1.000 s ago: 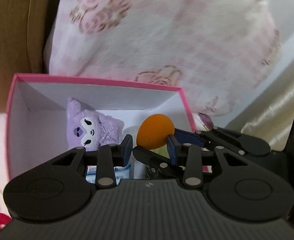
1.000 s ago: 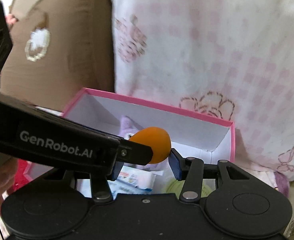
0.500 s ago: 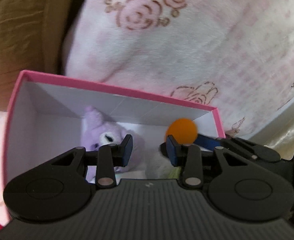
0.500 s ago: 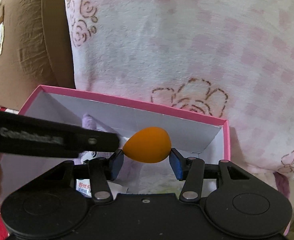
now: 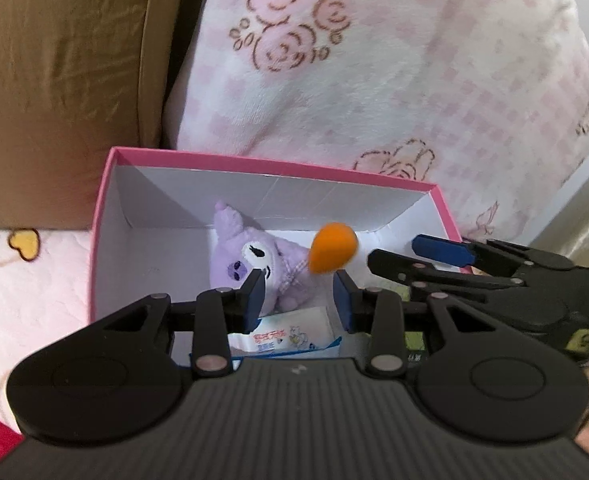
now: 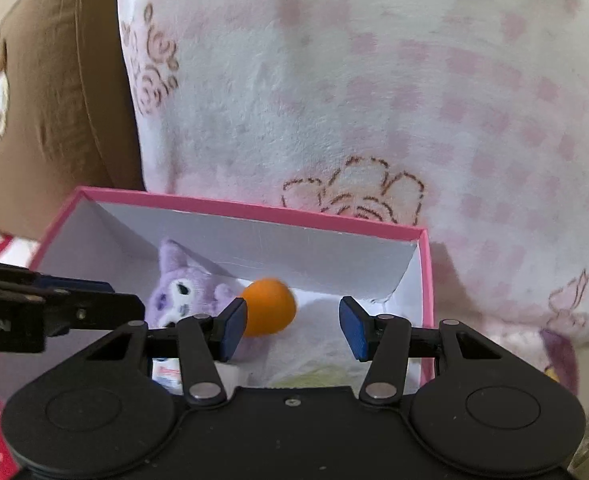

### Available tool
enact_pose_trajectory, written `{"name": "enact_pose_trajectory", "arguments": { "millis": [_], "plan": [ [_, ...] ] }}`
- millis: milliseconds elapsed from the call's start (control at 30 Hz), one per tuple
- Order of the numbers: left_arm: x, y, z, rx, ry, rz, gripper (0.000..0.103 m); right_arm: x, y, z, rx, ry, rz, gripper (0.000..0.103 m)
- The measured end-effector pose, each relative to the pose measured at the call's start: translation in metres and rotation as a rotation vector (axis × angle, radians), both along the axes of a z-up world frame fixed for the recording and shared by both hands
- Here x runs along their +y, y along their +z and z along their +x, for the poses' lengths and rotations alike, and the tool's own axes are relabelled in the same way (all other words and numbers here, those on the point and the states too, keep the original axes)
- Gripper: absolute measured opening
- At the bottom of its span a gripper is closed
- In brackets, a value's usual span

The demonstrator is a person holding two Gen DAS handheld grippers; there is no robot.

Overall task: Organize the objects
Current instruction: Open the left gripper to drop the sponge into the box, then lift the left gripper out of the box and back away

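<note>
A pink box (image 5: 254, 160) (image 6: 254, 206) with white walls lies on the bedding. Inside are a purple plush toy (image 5: 250, 256) (image 6: 178, 292) and a small tissue pack (image 5: 294, 332). An orange egg-shaped sponge (image 5: 332, 248) (image 6: 268, 306), blurred, is loose inside the box beside the plush. My right gripper (image 6: 293, 330) (image 5: 392, 249) stands open over the box's right half, the sponge just past its left pad and touching neither pad. My left gripper (image 5: 299, 300) (image 6: 128, 298) is open over the box's near side with nothing between its pads.
A pink-and-white rose-print blanket (image 5: 374, 80) (image 6: 374, 100) bulges behind the box. A brown cushion (image 5: 62, 80) (image 6: 46, 100) stands at the back left. Something pale green (image 6: 314, 380) lies low in the box on the right. Pink patterned bedding (image 5: 34, 288) lies left of the box.
The right gripper's pads have let go of the orange sponge, which has dropped lower and to the left, beside the plush. The left gripper has drawn back, showing more of the box.
</note>
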State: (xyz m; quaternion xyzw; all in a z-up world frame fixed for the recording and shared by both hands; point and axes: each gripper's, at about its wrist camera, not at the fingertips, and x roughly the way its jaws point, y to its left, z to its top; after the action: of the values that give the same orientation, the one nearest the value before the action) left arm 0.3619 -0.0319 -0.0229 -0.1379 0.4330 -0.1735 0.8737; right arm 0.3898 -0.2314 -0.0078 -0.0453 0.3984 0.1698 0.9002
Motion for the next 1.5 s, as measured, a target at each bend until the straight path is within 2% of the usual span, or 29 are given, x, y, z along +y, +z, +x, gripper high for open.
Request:
{"name": "enact_pose_trajectory", "arguments": {
  "millis": [167,367,433,533,600,800,833,933,1367,1500],
  "plan": [
    [0.001,0.007,-0.019,-0.012,-0.032,0.025,0.036,-0.005,0.012,-0.035,-0.023,0.034,0.021,0.057],
    [0.001,0.018,-0.052,-0.03,-0.075,0.106,0.036,-0.011,0.027,-0.076,-0.033,0.052,0.077,0.059],
    [0.004,0.023,-0.064,-0.024,-0.073,0.098,0.036,-0.012,0.034,-0.09,-0.045,0.064,0.08,0.059],
    [0.016,0.029,-0.081,-0.01,-0.038,0.012,0.036,-0.014,0.047,-0.112,-0.077,0.08,0.08,0.061],
    [0.024,0.035,-0.092,-0.009,-0.013,-0.01,0.036,-0.016,0.055,-0.126,-0.088,0.087,0.084,0.061],
    [0.034,0.058,-0.13,-0.033,0.037,0.049,0.036,-0.022,0.074,-0.163,-0.11,0.096,0.091,0.062],
    [0.038,0.06,-0.138,-0.032,0.068,0.037,0.036,-0.023,0.077,-0.169,-0.116,0.095,0.095,0.062],
    [0.043,0.064,-0.159,-0.011,0.081,-0.003,0.036,-0.025,0.084,-0.185,-0.133,0.083,0.102,0.063],
    [0.024,0.069,-0.22,-0.004,0.066,0.152,0.039,-0.032,0.106,-0.24,-0.15,0.069,0.08,0.064],
    [0.026,0.072,-0.231,0.006,0.073,0.104,0.039,-0.038,0.107,-0.251,-0.143,0.056,0.095,0.067]
  ]
}}
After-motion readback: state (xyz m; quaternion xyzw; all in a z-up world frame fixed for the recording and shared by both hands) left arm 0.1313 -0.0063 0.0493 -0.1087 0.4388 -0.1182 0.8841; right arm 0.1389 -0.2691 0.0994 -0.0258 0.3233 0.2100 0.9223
